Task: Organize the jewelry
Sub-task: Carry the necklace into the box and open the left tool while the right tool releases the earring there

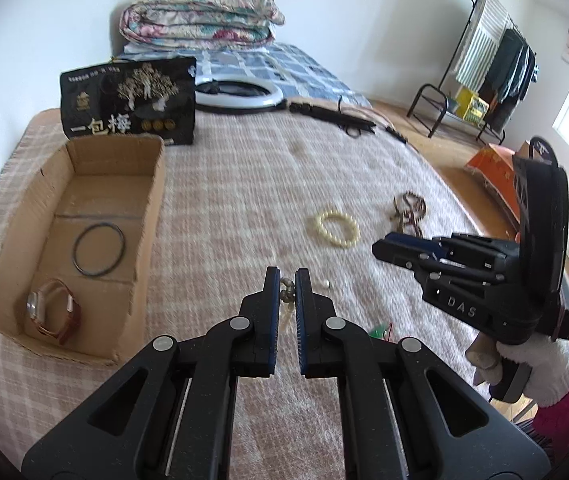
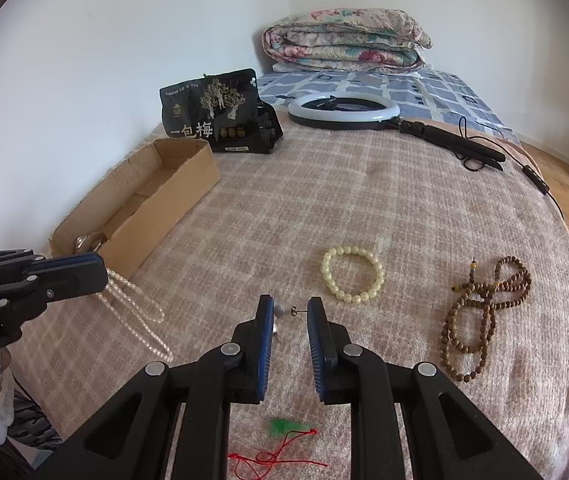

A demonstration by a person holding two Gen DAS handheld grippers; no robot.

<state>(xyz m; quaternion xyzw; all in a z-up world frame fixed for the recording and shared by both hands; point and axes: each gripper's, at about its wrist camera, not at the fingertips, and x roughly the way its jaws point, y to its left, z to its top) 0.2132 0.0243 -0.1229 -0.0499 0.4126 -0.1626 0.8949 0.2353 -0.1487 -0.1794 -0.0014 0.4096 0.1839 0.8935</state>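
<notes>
Two handheld grippers hang above a bed spread with a beige plaid blanket [image 2: 284,208]. The left gripper [image 1: 285,280] has its fingers pressed together on a white pearl necklace [image 2: 136,312], whose strands dangle from the blue pads down toward the blanket in the right wrist view; in its own view a few beads show in the narrow gap. The right gripper [image 2: 290,310] pinches a small pearl stud earring [image 2: 284,310] crosswise, the pearl against one pad and the post reaching the other. A white-gloved hand [image 1: 540,372] grips the right gripper's handle.

On the blanket lie a pale yellow bead bracelet [image 2: 352,274], a brown wooden bead strand [image 2: 484,316] off to its right, and a green pendant on red cord [image 2: 284,440] nearest the cameras. A cardboard box [image 1: 152,216] by the wall holds a dark bangle [image 1: 99,250] and a brown-strapped wristwatch [image 1: 54,312], lying apart.
</notes>
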